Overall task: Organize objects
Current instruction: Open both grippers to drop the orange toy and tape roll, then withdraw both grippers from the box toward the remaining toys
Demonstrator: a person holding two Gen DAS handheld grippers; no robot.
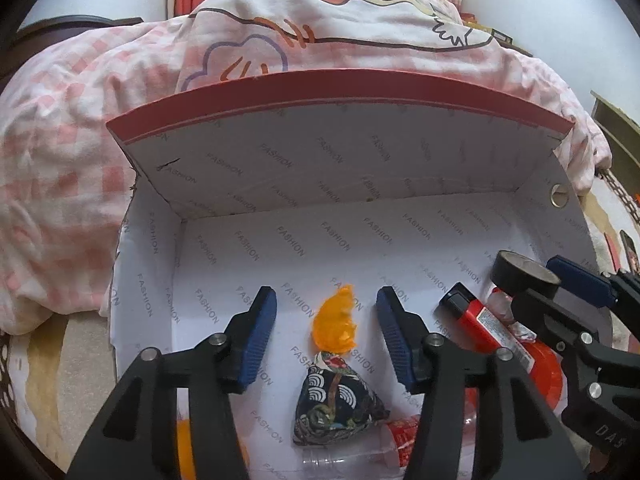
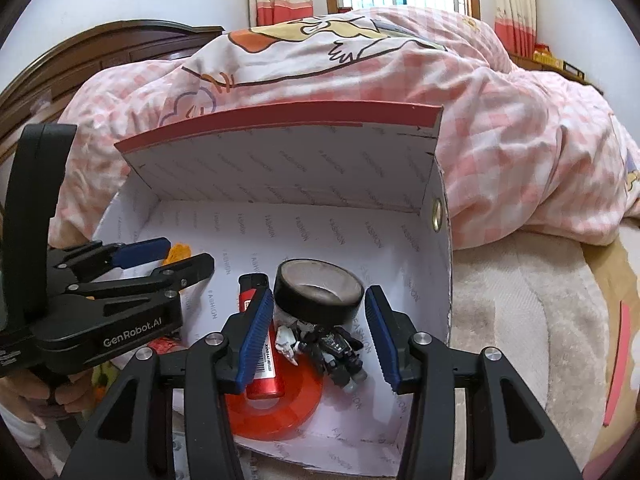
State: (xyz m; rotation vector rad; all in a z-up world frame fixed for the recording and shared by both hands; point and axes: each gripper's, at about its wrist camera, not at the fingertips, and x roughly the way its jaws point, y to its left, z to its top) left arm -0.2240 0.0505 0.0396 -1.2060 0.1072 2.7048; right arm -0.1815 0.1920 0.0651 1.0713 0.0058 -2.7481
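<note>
A white shoe box (image 1: 224,240) printed FASHION lies open on the bed. My left gripper (image 1: 327,334) is open low inside it. A dark patterned pouch (image 1: 336,404) with an orange tuft (image 1: 334,324) lies on the box floor between the fingers, touching neither pad. My right gripper (image 2: 318,330) is shut on a black tape roll (image 2: 320,292), held above a red lighter (image 2: 260,364), a black and white robot toy (image 2: 332,348) and a red tape ring (image 2: 280,416). In the left wrist view the black tape roll (image 1: 524,274) hangs at the right, over the lighter (image 1: 480,320).
The box lid (image 1: 336,92) with its red edge stands up at the back. A clear bottle with a red label (image 1: 384,444) lies near the box front. A pink checked quilt (image 2: 520,152) is heaped behind the box, and a beige bedspread (image 2: 520,320) lies to its right.
</note>
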